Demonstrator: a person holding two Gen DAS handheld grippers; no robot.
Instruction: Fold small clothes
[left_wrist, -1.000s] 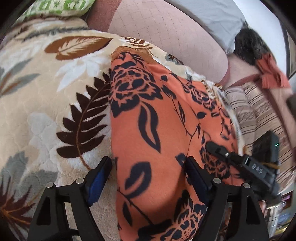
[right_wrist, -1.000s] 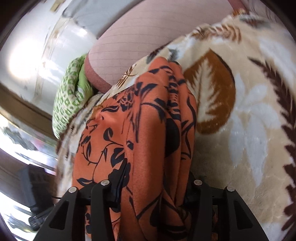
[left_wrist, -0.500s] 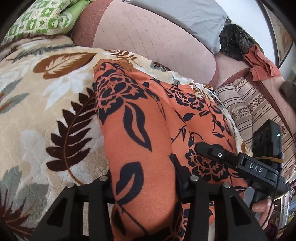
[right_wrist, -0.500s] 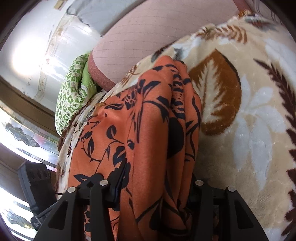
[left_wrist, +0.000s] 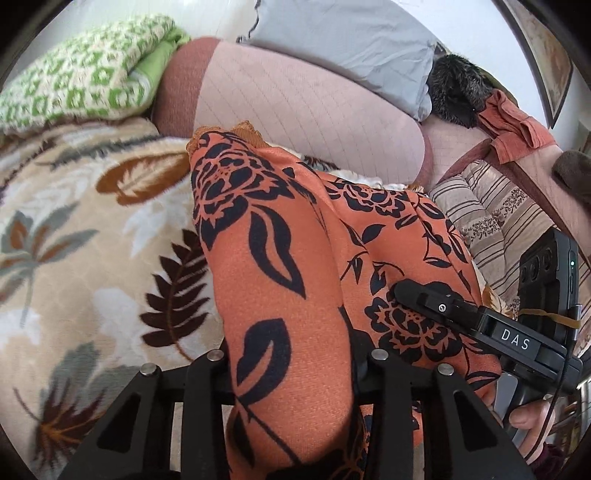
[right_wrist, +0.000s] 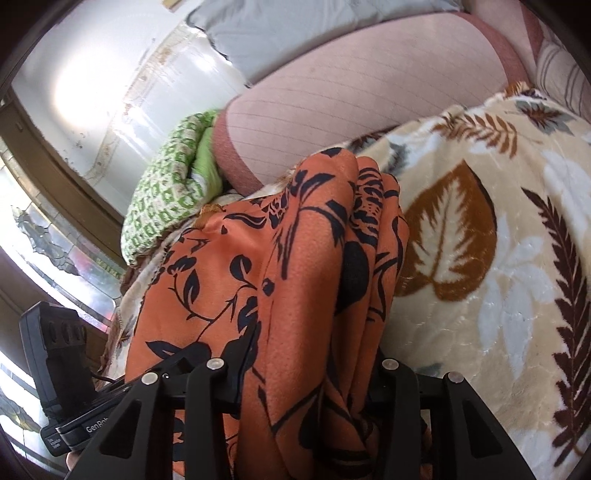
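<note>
**A:** What lies at the far left?

**B:** A folded green-and-white patterned quilt (left_wrist: 77, 77), next to a long pink quilted bolster (left_wrist: 306, 110). Below them spreads a cream plush blanket with brown and grey leaves (left_wrist: 74, 258).

**A:** Where is the garment?

**B:** An orange garment with black flowers and leaves (left_wrist: 273, 266) lies on the blanket, running from the bolster down toward the camera. Its near end is bunched up.

**A:** Is the left tool (left_wrist: 291, 373) gripping it?

**B:** Yes. Its two black fingers have closed in on a thick fold of the orange cloth, which fills the gap between them.

**A:** And to the right?

**B:** The right tool (right_wrist: 303, 373) is likewise clamped on a gathered bundle of the same garment (right_wrist: 314, 266). In the left view, its black body, marked DAS, rests against the cloth. Beyond it lies a striped beige cushion (left_wrist: 491, 214); a grey pillow (left_wrist: 343, 40) sits atop the bolster.
</note>
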